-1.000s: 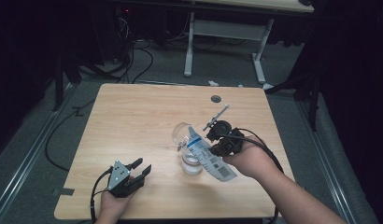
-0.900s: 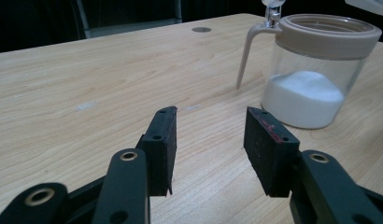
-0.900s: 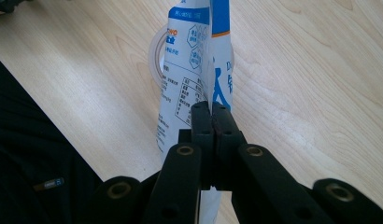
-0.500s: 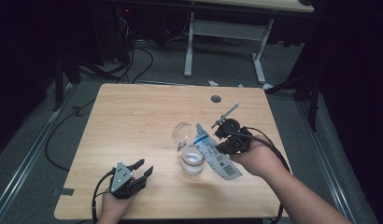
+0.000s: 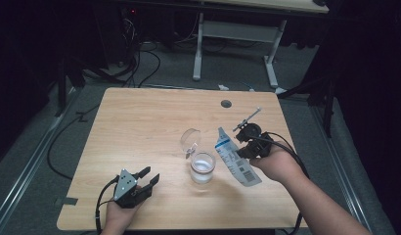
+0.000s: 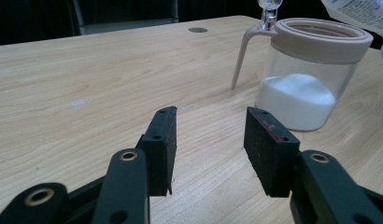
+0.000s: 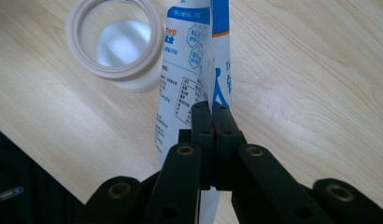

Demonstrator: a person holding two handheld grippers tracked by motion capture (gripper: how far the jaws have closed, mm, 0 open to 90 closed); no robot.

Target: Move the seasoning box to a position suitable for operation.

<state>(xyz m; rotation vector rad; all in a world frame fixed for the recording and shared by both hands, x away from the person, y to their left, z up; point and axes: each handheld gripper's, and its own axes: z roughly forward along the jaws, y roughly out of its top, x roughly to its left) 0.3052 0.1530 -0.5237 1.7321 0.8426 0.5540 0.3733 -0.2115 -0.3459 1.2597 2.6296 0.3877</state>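
Right claw (image 7: 212, 109) tight on flat printed pouch (image 7: 194, 60), beside round clear jar (image 7: 116, 44)

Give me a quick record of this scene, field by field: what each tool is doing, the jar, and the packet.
left tool: open, holding nothing, low over the table
right tool: shut on the packet
packet: white and blue, tilted, beside the jar
jar: clear, partly filled with white powder, hinged lid flipped open
surroundings: second desk and cables behind
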